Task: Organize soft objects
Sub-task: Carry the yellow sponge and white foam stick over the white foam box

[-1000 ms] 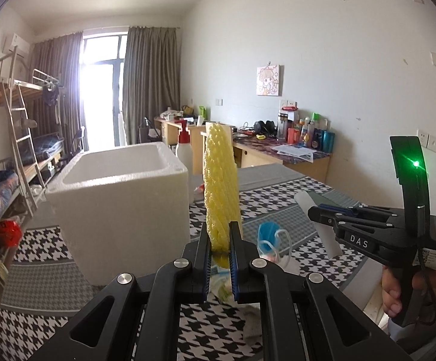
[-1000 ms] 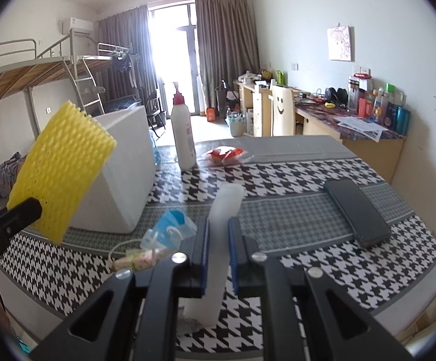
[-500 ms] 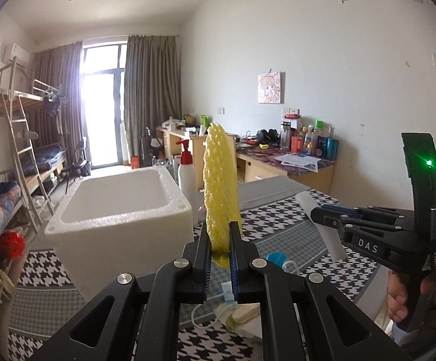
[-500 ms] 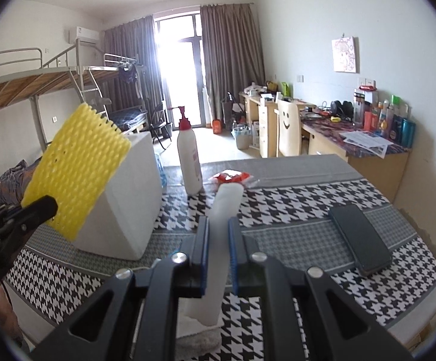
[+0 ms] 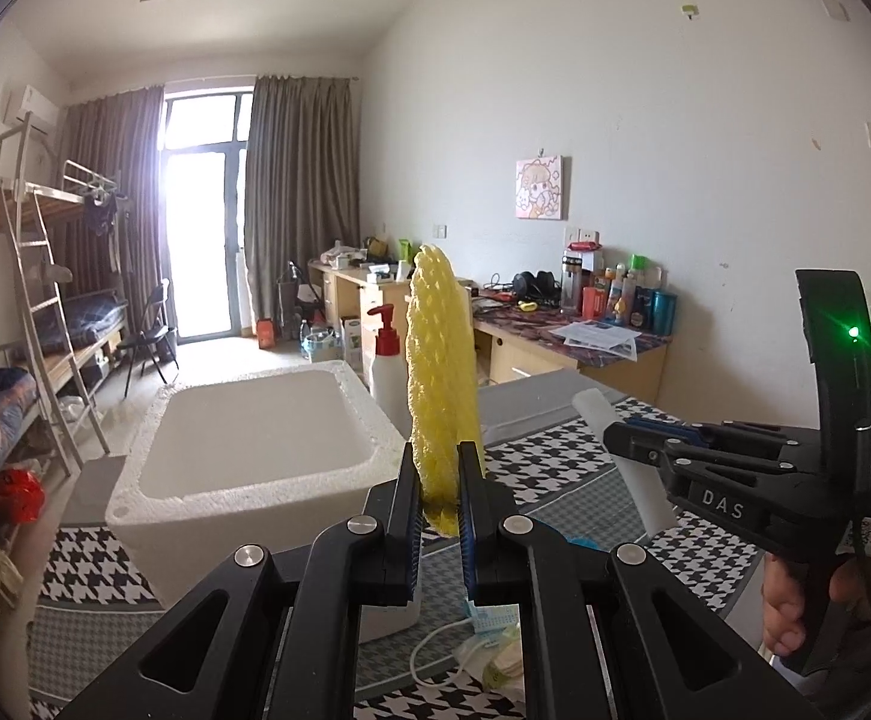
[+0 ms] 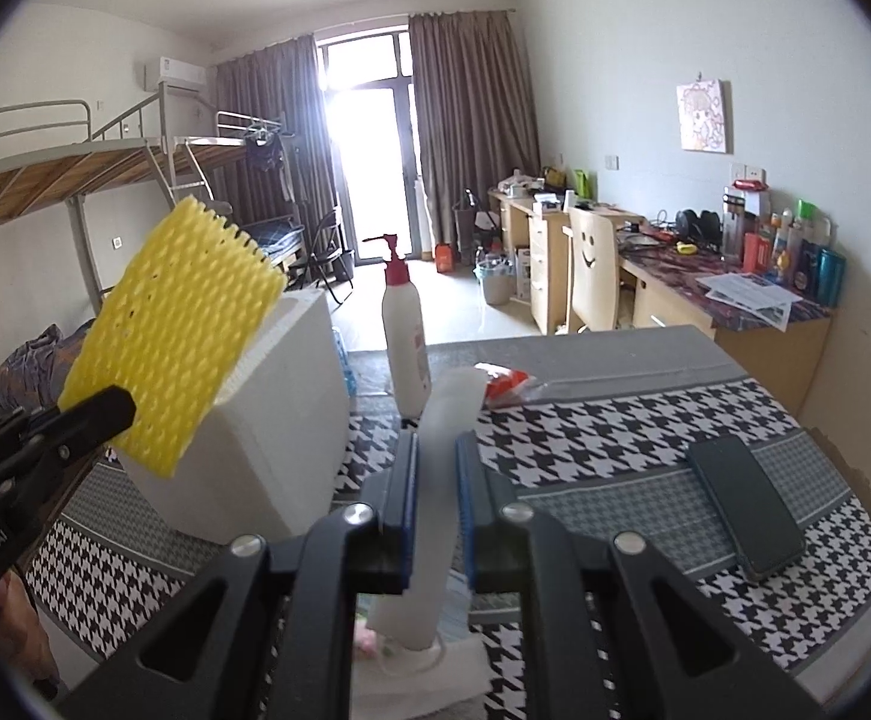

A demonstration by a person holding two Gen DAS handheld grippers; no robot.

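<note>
My left gripper (image 5: 439, 480) is shut on a yellow foam net sleeve (image 5: 440, 372), held upright in the air just right of the open white foam box (image 5: 255, 438). The sleeve also shows in the right wrist view (image 6: 177, 330), in front of the box (image 6: 279, 420). My right gripper (image 6: 436, 480) is shut on a white foam tube (image 6: 435, 480), lifted above the table; it shows in the left wrist view (image 5: 621, 456) too. A blue face mask and small soft items (image 5: 489, 636) lie on the table below my left gripper.
The table has a black-and-white houndstooth cloth (image 6: 615, 438). On it stand a white pump bottle with red top (image 6: 402, 342), a red-white packet (image 6: 504, 384) and a dark phone (image 6: 744, 510). White tissue (image 6: 423, 678) lies below the right gripper. Desks and a bunk bed stand behind.
Both grippers have risen with their loads. The box opening now shows from above in the left wrist view, and the table items have dropped lower in both views.
</note>
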